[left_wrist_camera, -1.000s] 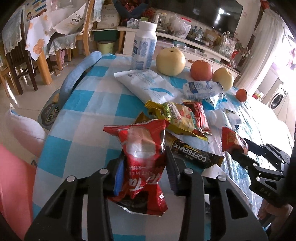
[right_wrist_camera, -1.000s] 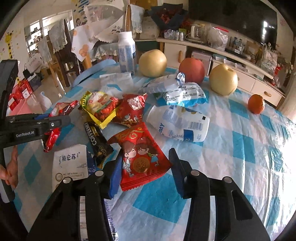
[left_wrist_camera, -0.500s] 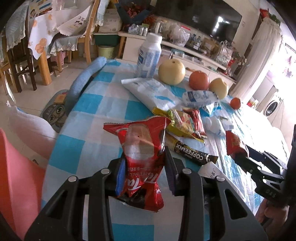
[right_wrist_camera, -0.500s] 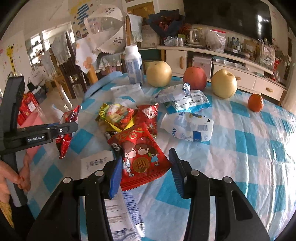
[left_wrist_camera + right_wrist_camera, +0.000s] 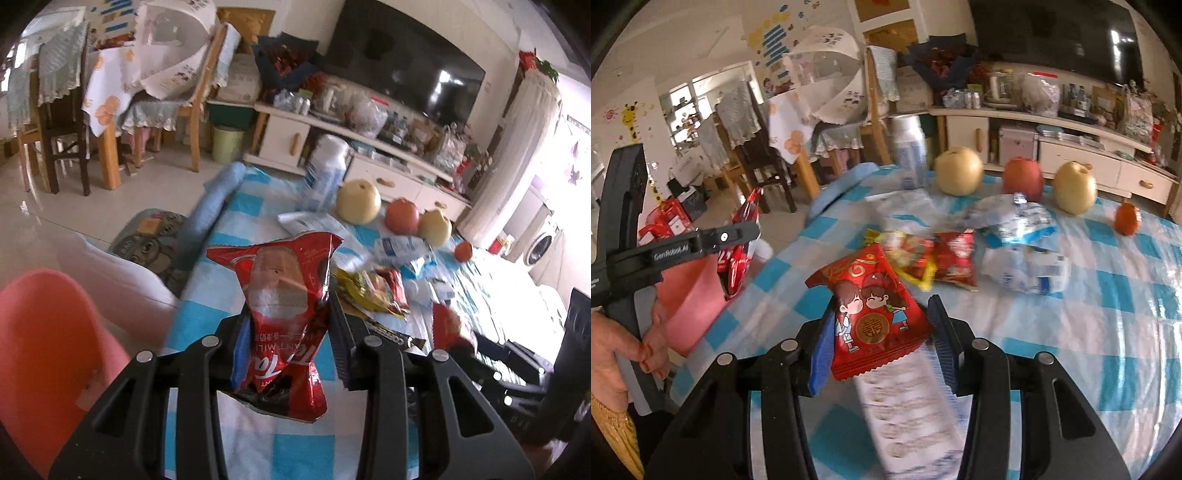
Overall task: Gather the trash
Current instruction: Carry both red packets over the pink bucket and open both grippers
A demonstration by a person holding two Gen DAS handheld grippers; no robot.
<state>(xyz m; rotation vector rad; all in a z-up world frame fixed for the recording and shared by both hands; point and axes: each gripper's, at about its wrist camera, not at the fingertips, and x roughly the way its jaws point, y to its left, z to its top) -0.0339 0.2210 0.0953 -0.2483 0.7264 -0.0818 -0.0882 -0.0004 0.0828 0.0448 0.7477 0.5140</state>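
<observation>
A crumpled red snack bag [image 5: 286, 295] hangs upright in my left gripper [image 5: 290, 332], which is shut on its middle above the table's near left edge. My right gripper [image 5: 881, 326] is shut on a red candy packet [image 5: 871, 306] printed with a cartoon couple, held above the blue checked tablecloth [image 5: 1126, 295]. The right wrist view shows the left gripper [image 5: 738, 236] at the left with its red bag [image 5: 737, 258] over a pink bin [image 5: 687, 299]. In the left wrist view the right gripper [image 5: 461, 343] is at the lower right with its packet [image 5: 445, 325].
More wrappers [image 5: 934, 258], a coffee stick [image 5: 391, 334], a flattened milk bottle [image 5: 1027, 269] and a white leaflet [image 5: 908, 406] lie on the table. Two pears [image 5: 958, 170], an apple [image 5: 1023, 177], an orange [image 5: 1126, 219] and an upright bottle [image 5: 910, 147] stand at the back. A person's hand [image 5: 613, 350] holds the left tool.
Both grippers have lifted off the table with their packets still held, and both have swung left toward the pink bin. The wrappers left on the table now look farther away.
</observation>
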